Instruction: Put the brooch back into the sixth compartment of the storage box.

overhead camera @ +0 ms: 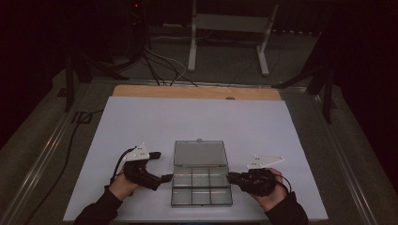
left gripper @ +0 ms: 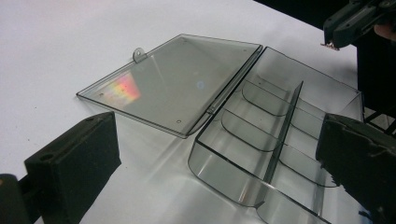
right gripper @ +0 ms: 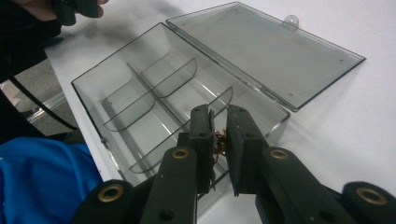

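The clear compartment box (overhead camera: 201, 186) is lying open in the middle of the near part of the white table sheet (overhead camera: 141, 122), and its lid (overhead camera: 200, 153) is lying flat behind it. The left gripper (overhead camera: 167, 177) is standing just beside the left wall, and the right gripper (overhead camera: 230, 176) just beside the right wall, so both sides are being blocked. The inner dividers (left gripper: 280, 135) are splitting the tray into small cells. The far half of the sheet is staying free.
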`<state>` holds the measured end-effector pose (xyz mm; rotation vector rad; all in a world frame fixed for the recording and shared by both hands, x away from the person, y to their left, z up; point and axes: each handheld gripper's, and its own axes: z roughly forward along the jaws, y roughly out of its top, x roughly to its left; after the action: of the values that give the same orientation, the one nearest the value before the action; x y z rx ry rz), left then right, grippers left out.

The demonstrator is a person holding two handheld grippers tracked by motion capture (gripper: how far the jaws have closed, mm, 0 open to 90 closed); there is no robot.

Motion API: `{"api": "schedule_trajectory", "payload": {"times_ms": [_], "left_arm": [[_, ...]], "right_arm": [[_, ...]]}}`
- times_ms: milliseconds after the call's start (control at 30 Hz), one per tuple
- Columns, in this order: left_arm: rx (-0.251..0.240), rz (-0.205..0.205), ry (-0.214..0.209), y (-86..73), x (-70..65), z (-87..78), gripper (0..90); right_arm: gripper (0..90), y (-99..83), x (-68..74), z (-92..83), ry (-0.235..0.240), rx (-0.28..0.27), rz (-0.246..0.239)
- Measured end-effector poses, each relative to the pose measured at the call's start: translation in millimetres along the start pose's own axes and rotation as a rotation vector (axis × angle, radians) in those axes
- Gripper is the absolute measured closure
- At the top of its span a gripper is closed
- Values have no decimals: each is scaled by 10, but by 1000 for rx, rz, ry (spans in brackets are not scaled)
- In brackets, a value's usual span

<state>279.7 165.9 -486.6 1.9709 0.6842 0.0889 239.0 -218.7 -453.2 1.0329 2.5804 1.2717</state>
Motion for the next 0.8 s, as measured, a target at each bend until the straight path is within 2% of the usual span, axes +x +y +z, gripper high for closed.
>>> {"api": "schedule_trajectory", "payload": {"times_ms": [800], "left_arm": [[-4,-1,-3,2,1,-3,14]], "right_arm": [[813,-38,145,177,79,44,-26]]}}
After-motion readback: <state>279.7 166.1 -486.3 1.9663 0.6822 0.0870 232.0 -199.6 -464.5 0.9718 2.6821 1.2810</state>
